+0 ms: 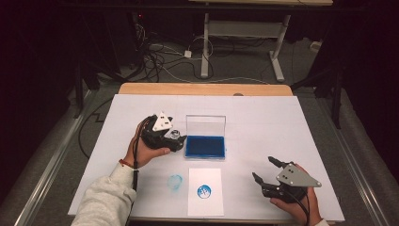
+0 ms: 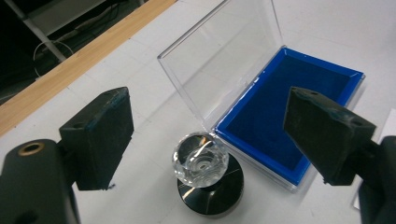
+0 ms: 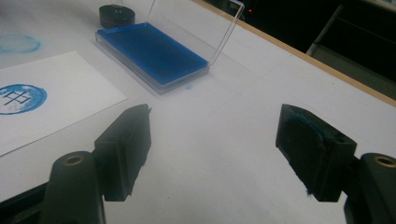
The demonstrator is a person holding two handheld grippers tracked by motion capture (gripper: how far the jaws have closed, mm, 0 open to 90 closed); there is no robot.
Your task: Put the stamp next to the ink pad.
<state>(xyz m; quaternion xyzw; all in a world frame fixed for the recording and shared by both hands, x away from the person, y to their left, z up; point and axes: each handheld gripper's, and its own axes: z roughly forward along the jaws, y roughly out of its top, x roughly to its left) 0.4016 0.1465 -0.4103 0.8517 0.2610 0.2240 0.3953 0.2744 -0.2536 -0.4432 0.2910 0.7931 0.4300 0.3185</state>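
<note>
Left gripper view: my left gripper [image 2: 205, 135] has its jaws spread wide, nothing pinched. I see the crystal-topped stamp [image 2: 205, 175] standing upright on the white table [image 1: 263, 122] between them, untouched, just beside the open blue ink pad case [image 2: 289, 107]. My right gripper [image 1: 267, 170] hovers apart, empty, near the stamped paper [image 1: 204, 190].

We take this for a lab or recording room: a wooden table under a white sheet [image 1: 263, 117], dark surroundings, loose black and white cables [image 1: 160, 59] on the grey floor at the far side (beside a white-legged metal desk frame [image 1: 244, 33]).
</note>
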